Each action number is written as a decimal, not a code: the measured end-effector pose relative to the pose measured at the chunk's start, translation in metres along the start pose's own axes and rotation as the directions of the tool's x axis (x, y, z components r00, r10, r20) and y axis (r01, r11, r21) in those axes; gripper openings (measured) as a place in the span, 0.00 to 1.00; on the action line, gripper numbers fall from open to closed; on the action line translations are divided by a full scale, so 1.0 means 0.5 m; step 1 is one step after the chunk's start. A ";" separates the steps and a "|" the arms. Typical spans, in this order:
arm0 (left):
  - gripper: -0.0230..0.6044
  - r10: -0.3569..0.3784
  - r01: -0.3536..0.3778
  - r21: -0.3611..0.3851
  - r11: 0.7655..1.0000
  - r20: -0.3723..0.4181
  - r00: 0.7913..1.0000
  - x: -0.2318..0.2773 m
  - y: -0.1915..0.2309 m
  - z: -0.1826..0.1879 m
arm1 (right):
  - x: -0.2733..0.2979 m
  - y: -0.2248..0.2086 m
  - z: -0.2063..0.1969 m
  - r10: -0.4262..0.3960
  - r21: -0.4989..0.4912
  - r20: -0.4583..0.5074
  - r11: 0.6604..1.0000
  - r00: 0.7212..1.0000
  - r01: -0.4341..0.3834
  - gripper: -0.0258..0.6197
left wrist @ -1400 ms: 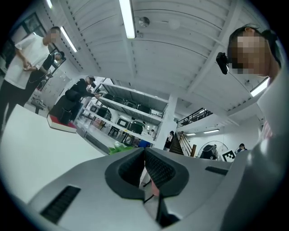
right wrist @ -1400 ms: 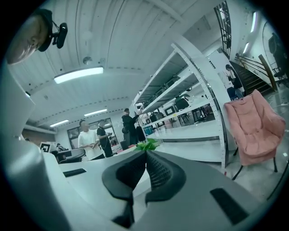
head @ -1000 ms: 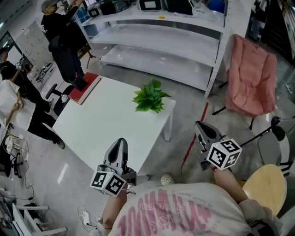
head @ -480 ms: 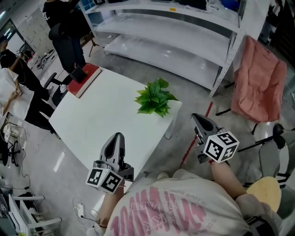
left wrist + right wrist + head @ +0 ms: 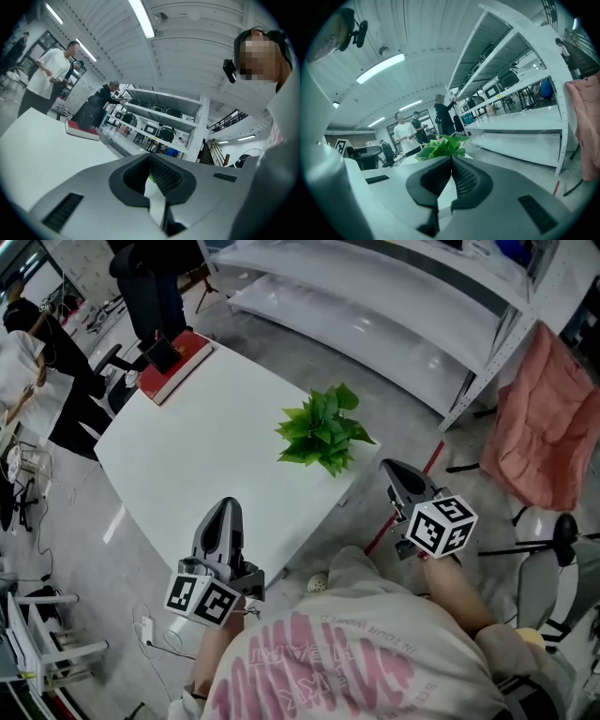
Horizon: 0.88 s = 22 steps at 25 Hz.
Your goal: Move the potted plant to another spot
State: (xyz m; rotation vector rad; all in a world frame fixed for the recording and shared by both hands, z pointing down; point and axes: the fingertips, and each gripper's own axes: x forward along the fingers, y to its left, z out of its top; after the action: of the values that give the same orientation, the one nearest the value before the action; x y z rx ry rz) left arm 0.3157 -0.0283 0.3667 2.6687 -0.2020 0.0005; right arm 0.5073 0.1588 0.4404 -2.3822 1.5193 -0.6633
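The potted plant (image 5: 324,431), a bushy clump of green leaves, stands near the right corner of the white table (image 5: 197,460); its pot is hidden under the leaves. My left gripper (image 5: 228,509) hovers over the table's near edge, shut and holding nothing, well left of the plant. My right gripper (image 5: 388,469) is off the table's right corner, just right of the plant, also shut and holding nothing. In the right gripper view the plant (image 5: 442,146) shows just beyond the shut right gripper (image 5: 451,159). The left gripper (image 5: 150,157) points across the table top.
A red book (image 5: 177,365) with a dark object on it lies at the table's far corner. People stand to the left (image 5: 37,371). White shelving (image 5: 394,296) runs behind, a pink folding chair (image 5: 553,418) stands at right, and a black stand (image 5: 553,535) is beside it.
Both grippers have come closer to the table. The right gripper now sits nearer the plant, and the left one has advanced over the near table edge. Jaws stayed shut.
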 end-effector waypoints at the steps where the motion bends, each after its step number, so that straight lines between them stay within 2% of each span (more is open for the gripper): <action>1: 0.08 0.020 -0.020 -0.008 1.000 0.000 1.000 0.003 0.003 -0.005 | 0.011 -0.004 -0.003 0.029 -0.003 -0.011 1.000 1.000 -0.029 0.06; 3: 0.08 0.054 -0.054 -0.018 0.998 -0.003 0.999 0.012 0.010 -0.016 | 0.032 -0.008 -0.008 0.094 -0.020 -0.032 0.995 0.995 -0.094 0.09; 5: 0.08 0.080 -0.080 -0.026 0.996 -0.005 0.997 0.026 0.018 -0.025 | 0.054 -0.012 -0.018 0.154 -0.052 -0.067 0.986 0.986 -0.157 0.27; 8: 0.08 0.110 -0.110 -0.025 0.994 -0.015 0.994 0.047 0.027 -0.045 | 0.084 -0.021 -0.044 0.223 -0.119 -0.131 0.964 0.966 -0.239 0.42; 13: 0.08 0.178 -0.178 -0.049 0.983 -0.015 0.984 0.063 0.057 -0.079 | 0.135 -0.039 -0.121 0.288 -0.211 -0.265 0.914 0.920 -0.347 0.70; 20: 0.08 0.237 -0.237 -0.029 0.971 -0.002 0.972 0.069 0.082 -0.109 | 0.213 -0.040 -0.135 0.301 -0.321 -0.269 0.868 0.915 -0.379 0.88; 22: 0.08 0.247 -0.247 -0.023 0.969 0.006 0.969 0.066 0.085 -0.113 | 0.231 -0.029 -0.141 0.310 -0.352 -0.279 0.847 0.909 -0.397 0.89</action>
State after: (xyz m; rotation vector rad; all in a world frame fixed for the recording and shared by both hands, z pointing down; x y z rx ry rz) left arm 0.3444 -0.0454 0.4376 2.6039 -0.5336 0.0648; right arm 0.5254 0.0641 0.5361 -2.2400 2.3185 -0.5732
